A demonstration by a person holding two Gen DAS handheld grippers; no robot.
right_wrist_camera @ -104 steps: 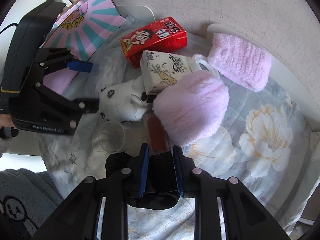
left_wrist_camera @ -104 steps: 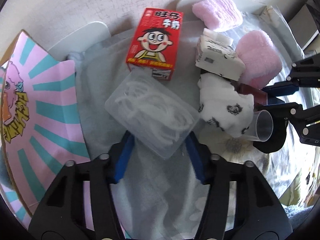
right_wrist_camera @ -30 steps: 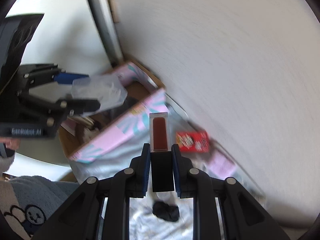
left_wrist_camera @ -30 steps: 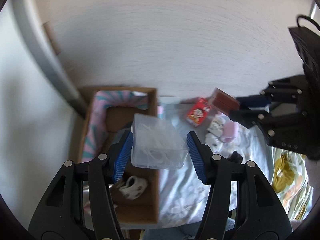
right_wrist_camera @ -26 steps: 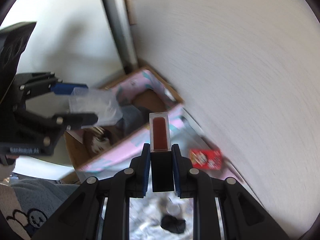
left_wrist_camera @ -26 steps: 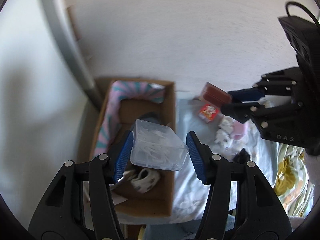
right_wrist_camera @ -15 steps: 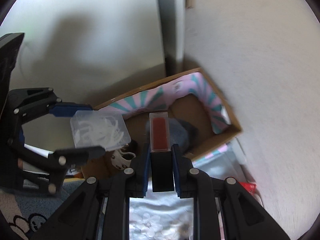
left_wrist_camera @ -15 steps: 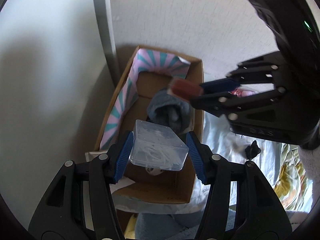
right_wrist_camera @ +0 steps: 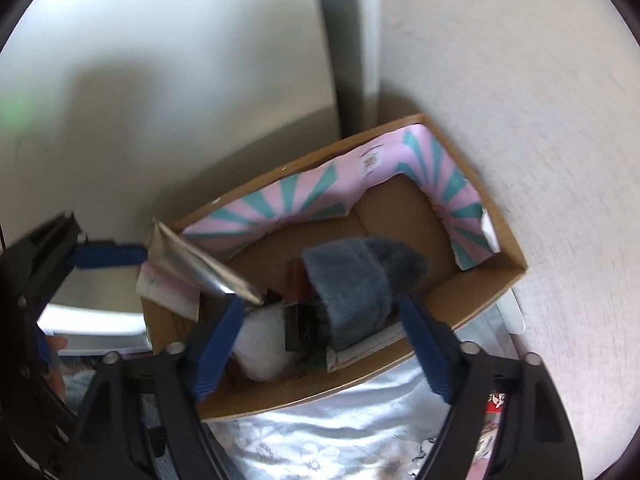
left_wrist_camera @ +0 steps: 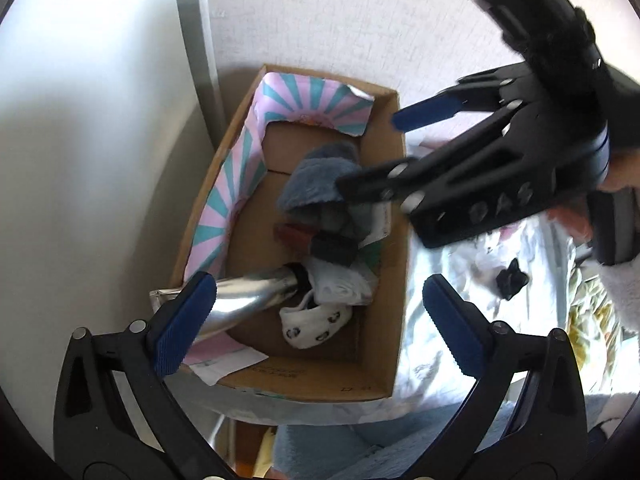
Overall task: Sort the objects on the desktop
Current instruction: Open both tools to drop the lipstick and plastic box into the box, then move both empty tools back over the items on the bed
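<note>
Now both grippers over cardboard box (left_wrist_camera: 384, 240): left gripper (left_wrist_camera: 316, 312) jaws opening, nothing between; right gripper (right_wrist_camera: 320, 340) jaws opening, empty too. Red-and-black case (left_wrist_camera: 316, 240) lies inside box beside grey slipper (left_wrist_camera: 320, 180), silver pouch (left_wrist_camera: 248, 300) near left, so drop looks done

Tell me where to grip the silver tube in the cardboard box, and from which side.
Probably the flat crimped end of the silver tube, from above, jaws across its flat faces: that end leans on the rim of the cardboard box, while the black cap lies deep inside.
</note>
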